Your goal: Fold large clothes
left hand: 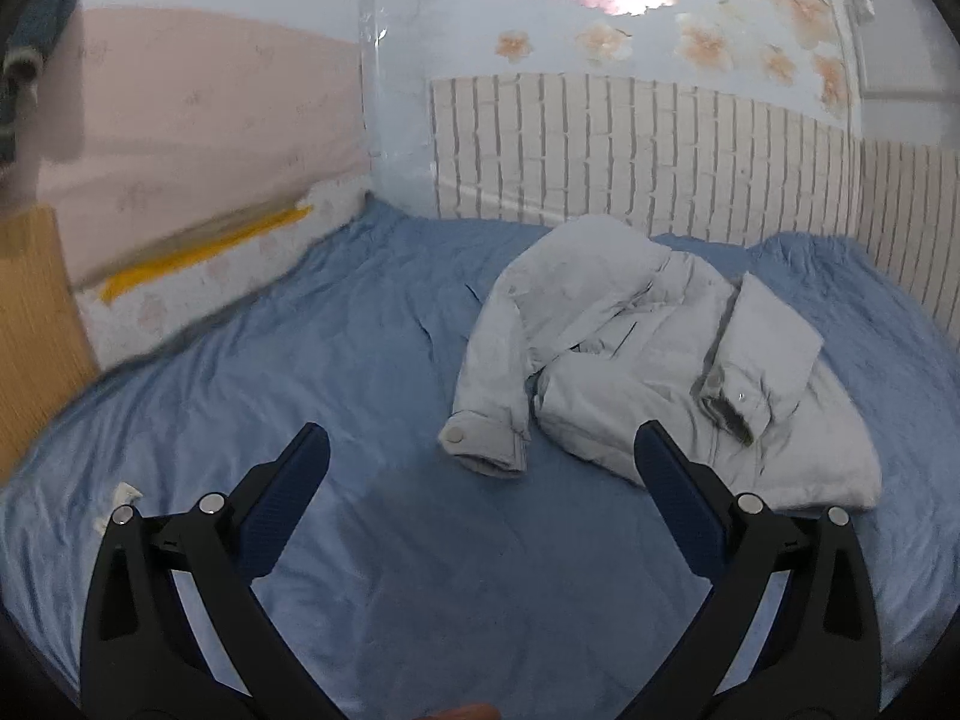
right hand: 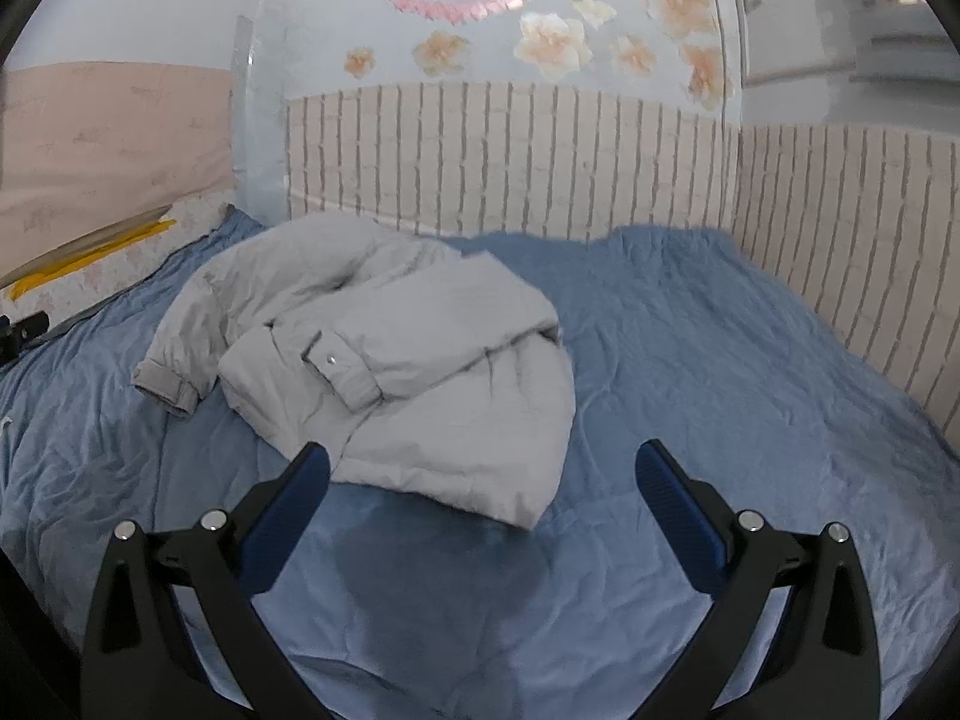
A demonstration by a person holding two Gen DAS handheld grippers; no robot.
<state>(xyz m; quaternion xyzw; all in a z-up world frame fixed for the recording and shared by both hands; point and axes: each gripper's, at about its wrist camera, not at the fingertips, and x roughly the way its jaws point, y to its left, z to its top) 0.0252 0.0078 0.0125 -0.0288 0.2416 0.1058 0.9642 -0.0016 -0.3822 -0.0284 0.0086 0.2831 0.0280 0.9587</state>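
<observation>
We're holding left tool (left hand: 480, 450) and right tool (right hand: 480, 468) spread, empty; bulky jacket (right hand: 384, 360) crumpled mid-bed (right hand: 720, 390), risking slipping from shallow pinch.

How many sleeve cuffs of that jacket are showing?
2. One cuff lies on the blue sheet at the jacket's left; the other cuff is folded across its front.

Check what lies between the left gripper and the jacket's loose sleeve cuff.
Only bare blue bedsheet. In the left wrist view, the open left gripper hovers short of the grey puffer jacket; its sleeve cuff lies just ahead, nothing between.
</observation>
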